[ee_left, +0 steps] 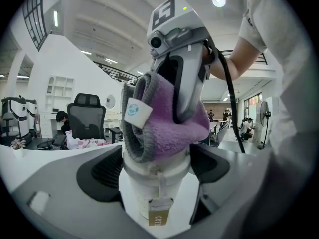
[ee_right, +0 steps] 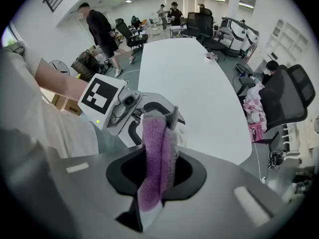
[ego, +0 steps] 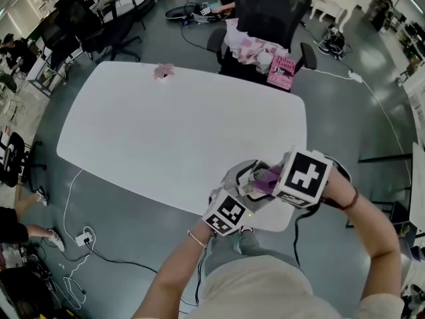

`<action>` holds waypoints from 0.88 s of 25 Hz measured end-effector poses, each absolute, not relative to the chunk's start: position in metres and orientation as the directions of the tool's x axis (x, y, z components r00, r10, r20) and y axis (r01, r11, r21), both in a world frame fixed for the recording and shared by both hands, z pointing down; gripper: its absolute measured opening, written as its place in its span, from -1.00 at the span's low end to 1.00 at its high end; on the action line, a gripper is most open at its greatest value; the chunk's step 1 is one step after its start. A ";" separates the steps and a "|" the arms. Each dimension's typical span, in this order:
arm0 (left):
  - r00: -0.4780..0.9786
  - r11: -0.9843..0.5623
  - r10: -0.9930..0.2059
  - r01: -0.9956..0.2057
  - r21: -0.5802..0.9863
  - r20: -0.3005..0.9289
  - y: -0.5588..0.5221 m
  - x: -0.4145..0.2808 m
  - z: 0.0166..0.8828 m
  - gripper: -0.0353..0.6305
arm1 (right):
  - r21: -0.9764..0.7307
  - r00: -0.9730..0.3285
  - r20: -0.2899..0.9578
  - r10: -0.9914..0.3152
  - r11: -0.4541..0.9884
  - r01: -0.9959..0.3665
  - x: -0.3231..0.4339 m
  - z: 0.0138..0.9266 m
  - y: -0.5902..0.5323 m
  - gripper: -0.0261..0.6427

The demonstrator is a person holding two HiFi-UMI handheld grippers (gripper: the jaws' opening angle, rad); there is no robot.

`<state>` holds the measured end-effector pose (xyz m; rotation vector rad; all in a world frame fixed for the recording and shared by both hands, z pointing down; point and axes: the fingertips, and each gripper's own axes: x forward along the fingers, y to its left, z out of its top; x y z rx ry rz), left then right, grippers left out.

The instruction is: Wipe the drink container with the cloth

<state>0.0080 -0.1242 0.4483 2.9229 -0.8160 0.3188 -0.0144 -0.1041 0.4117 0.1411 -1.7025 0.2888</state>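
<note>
The drink container (ee_left: pixel 137 193) stands upright between the jaws of the left claw (ee_left: pixel 157 176). The dark pads sit wide apart, one against each side of the white body just under the lid (ee_left: pixel 154 166), so the left claw reads as clamped on the container at a broad opening. A paper tag (ee_left: pixel 160 217) hangs down its front. The right claw (ee_right: pixel 158 173) is closed tight on the cloth (ee_left: pixel 169 128), a purple towel with a grey edge. The cloth runs as a folded strip out from between the jaws and lies bunched over the top of the container, touching the lid and hiding it from above. The relation that matters is this: the container's long axis runs up and down, and the right claw comes at it from directly above, pointing down that same axis. The left claw reaches in from the side, roughly level, across the axis. The cloth therefore sits at the container's top end, with the whole wall of the body bare below it. By my judgement, the wipe has to travel down or around that wall from here, while the left claw keeps the body from turning. In the head view both hands meet close in front of the person, at the near edge of the white worktop (ego: pixel 166 138). The container's base is hidden there, so I cannot tell whether it rests on the surface or is lifted clear of it.
</note>
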 end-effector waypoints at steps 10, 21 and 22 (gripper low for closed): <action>0.835 -0.853 -0.502 -0.520 0.029 0.225 -0.125 0.007 0.449 0.38 | -0.089 -0.135 0.990 0.051 0.954 -0.288 -0.011 0.415 -0.120 -0.73; 0.831 -0.851 -0.505 -0.524 0.026 0.233 -0.125 0.006 0.449 0.38 | -0.066 -0.146 0.989 0.015 0.935 -0.348 -0.002 0.413 -0.139 -0.73; 0.831 -0.851 -0.505 -0.524 0.026 0.233 -0.125 0.006 0.449 0.38 | -0.064 -0.147 0.989 0.013 0.934 -0.352 -0.002 0.413 -0.140 -0.73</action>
